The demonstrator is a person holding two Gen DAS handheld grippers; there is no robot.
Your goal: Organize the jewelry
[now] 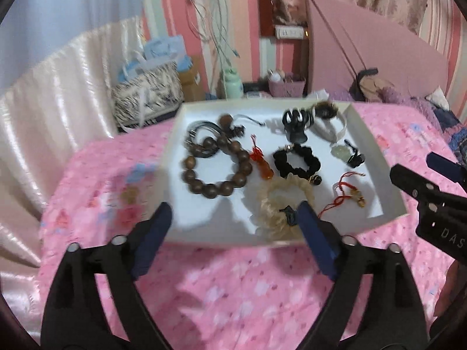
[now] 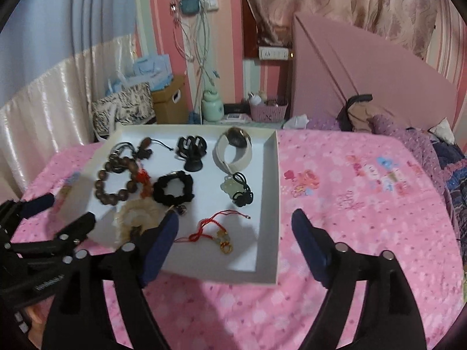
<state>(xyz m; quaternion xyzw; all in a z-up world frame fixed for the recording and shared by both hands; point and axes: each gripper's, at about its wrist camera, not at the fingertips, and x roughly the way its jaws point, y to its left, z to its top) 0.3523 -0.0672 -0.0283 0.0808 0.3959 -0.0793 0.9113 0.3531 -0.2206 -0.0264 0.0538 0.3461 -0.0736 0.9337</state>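
Both the left gripper [image 1: 233,221] and right gripper [image 2: 235,227] are hovering, jaws apart and empty, the jewelry-filled white tray [image 1: 394,201] lying beyond them, seemingly already sorted.

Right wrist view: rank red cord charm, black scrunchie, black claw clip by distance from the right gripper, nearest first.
From the right gripper, jaws open and empty:
1. Red cord charm, near end of the white tray, just ahead of the fingertips.
2. Black scrunchie, mid-tray, left of centre.
3. Black claw clip, standing near the tray's far edge.
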